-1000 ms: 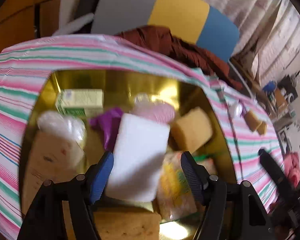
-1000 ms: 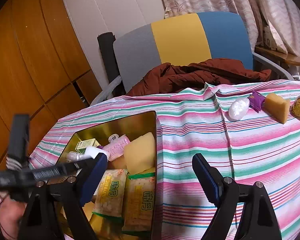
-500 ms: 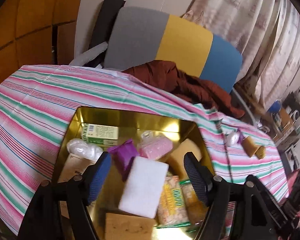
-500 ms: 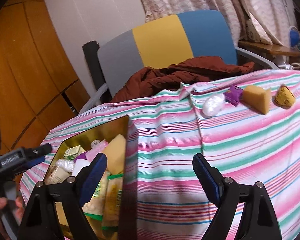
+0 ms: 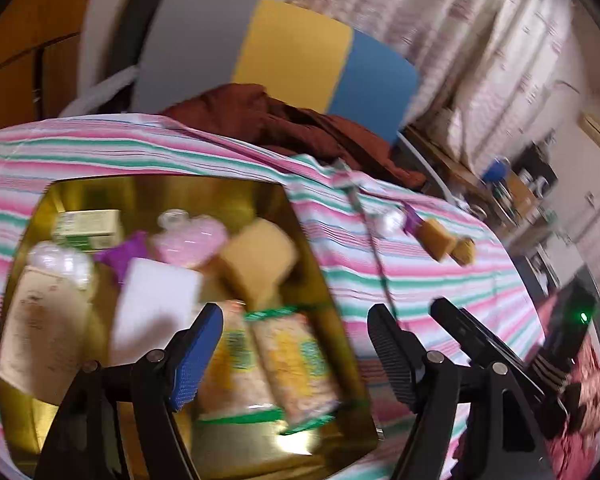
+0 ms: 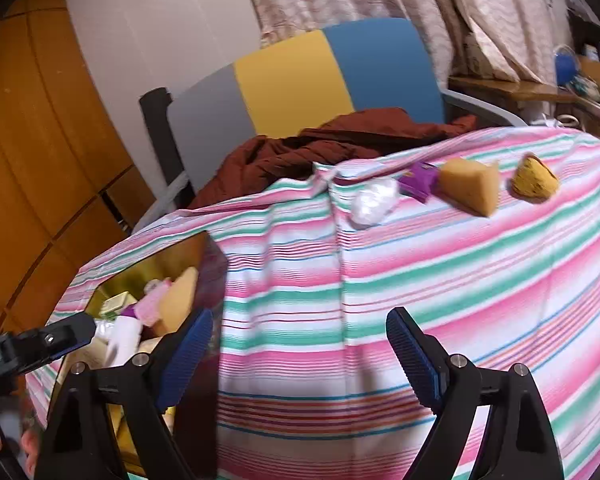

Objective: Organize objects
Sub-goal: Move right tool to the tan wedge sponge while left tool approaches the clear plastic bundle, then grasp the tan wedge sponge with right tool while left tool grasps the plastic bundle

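Left tool (image 5: 294, 354) above gold tin (image 5: 320, 276)

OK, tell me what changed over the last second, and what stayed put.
The left hand-held gripper let go of the white sponge, which now lies in the gold tin, and pulled back, empty. The right hand-held gripper swung away from the tin toward the four loose items, among them the yellow sponge wedge, at the far side of the striped cloth. Those items and the tin's other contents kept their places.
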{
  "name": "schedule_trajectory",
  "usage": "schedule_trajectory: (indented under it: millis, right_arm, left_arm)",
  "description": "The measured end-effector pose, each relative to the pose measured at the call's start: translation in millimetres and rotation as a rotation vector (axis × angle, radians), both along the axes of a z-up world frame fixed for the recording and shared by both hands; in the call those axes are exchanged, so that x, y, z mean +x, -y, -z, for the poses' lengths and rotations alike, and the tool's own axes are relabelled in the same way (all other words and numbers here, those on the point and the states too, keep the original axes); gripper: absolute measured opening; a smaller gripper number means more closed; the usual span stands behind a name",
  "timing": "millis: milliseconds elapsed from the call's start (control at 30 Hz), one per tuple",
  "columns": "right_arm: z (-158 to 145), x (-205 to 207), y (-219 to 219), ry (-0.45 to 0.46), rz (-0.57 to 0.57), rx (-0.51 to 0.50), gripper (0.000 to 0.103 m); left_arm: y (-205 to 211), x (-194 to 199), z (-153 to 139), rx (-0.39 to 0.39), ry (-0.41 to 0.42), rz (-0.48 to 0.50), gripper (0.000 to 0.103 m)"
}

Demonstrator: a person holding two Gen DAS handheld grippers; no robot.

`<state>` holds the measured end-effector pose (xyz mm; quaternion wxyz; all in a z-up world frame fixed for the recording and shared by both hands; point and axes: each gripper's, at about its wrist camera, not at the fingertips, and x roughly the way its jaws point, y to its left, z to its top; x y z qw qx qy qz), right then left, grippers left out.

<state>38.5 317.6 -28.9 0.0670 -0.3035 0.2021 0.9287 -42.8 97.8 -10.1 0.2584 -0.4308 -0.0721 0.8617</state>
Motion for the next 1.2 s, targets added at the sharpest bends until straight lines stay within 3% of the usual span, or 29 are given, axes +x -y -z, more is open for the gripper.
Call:
schedule_trajectory:
  millis: [400,633,1000,1200]
  right_arm:
    - [18.8,21.9,-53.6,0.041,0.109,-0.007,0.089]
    - [24.2,24.6,-85.6,0.063,0.129,0.040,0.089]
    - [16.6,-24.6,-161.1,0.095,0.120,0.167,0.089]
    - [19.6,-68.4,-188.7,0.089,0.109,0.208,0.089]
  left_arm:
    - [-73.5,28.0,6.7,-0.062,-0.003,0.223,0.076]
    - [-105.5,36.9,10.7,-0.096,0.001,0.304,0.076]
    - [-133.0,29.1,29.7,-0.108,0.085,0.334,0.076]
    - [-141.3,26.8,32.3,-0.136,0.087,0.341,0.076]
